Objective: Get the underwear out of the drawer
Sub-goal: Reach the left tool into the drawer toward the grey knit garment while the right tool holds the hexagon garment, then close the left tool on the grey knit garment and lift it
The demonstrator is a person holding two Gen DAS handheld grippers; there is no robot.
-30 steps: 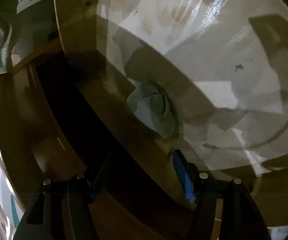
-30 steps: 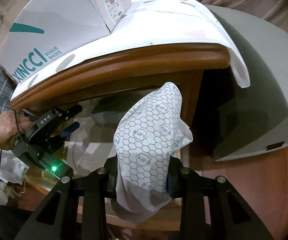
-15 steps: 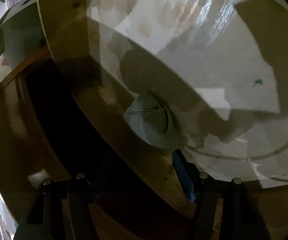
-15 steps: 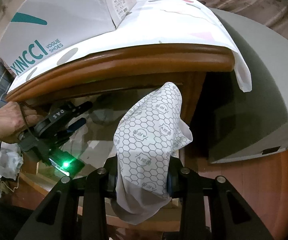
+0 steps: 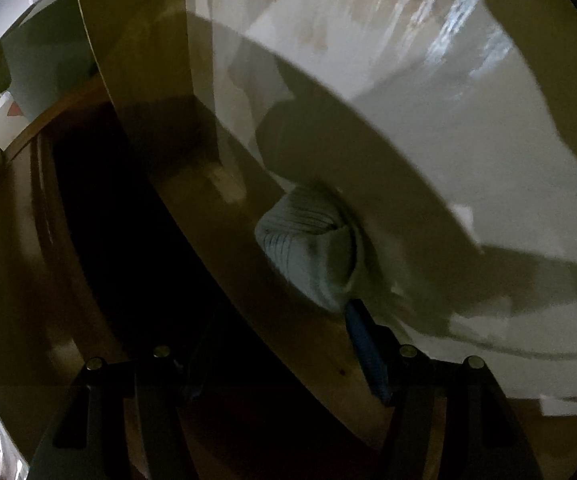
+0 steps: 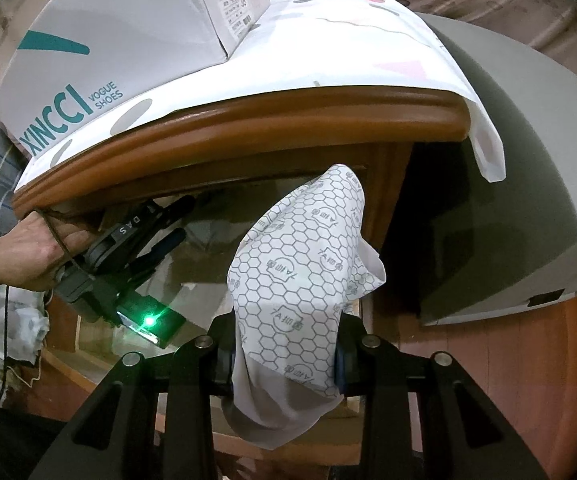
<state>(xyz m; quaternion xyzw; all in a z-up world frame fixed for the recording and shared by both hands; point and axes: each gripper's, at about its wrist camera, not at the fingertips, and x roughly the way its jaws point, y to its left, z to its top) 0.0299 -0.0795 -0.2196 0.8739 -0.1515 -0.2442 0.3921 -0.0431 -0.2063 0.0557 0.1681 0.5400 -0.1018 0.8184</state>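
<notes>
Scene: a wooden bedside cabinet point(image 6: 248, 120) curves across the upper half of the right wrist view, topped by a white patterned cloth point(image 6: 348, 52) and a shoe box point(image 6: 108, 32) at upper left.

Underwear: a white piece with a grey honeycomb print point(image 6: 300, 272) stands in the centre of the right wrist view, already clear of the drawer.

Right tongs: the right gripper point(image 6: 284, 356), at bottom centre of its own view, is clamped on the lower part of the underwear, which bulges up above the jaws and hangs a little below them.

Left tongs: the left gripper point(image 6: 176, 220), held by a hand point(image 6: 28, 252) at centre left of the right wrist view, reaches into the open drawer point(image 6: 224, 428) under the cabinet's edge. Its jaws stand apart with nothing between the pads.

Inside the drawer: in the left wrist view a small grey-green bundle of ribbed cloth point(image 5: 308, 248) lies at centre, against the wooden side wall point(image 5: 208, 220), on the pale lining point(image 5: 488, 140). One blue fingertip point(image 5: 362, 340) sits just below it; the other is lost in shadow.

Step in hand: one piece is out; the left tongs are lining up on the bundle, which may be another piece, though the dim view leaves that unsure.

Next move: probably bring the open jaws around the bundle, close them, then lift it clear of the wall.
</notes>
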